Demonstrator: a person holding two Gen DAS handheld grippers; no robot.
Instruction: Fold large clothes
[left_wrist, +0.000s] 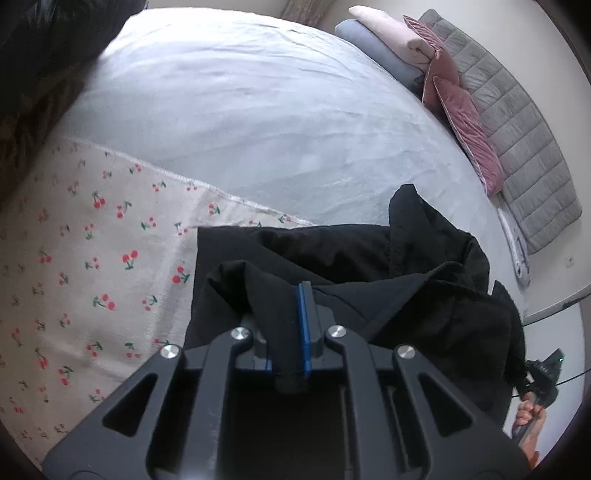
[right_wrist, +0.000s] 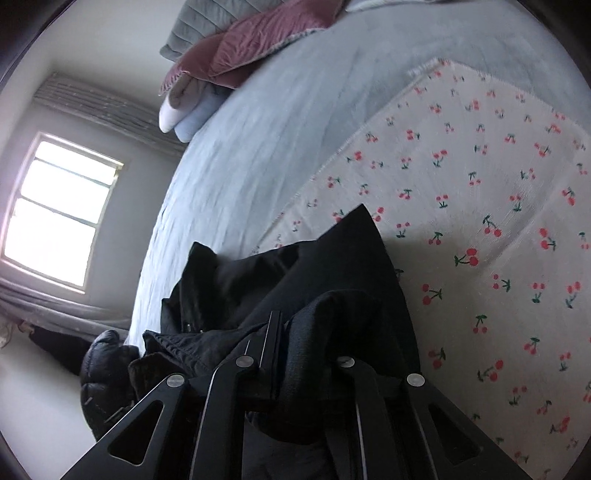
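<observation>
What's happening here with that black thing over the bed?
A person is folding laundry with a hand-held gripper in each hand. The left hand-held gripper and the right hand-held gripper are each clamped on the same black garment, carrying it bunched over the cherry-print blanket on the pale blue bed. It is not laid flat yet.

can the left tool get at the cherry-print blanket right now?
Probably not as it stands: the left tool is shut on the black garment, which drapes over its fingers. The cherry-print blanket lies uncovered just beside it, so the path looks free once the garment is released.
</observation>
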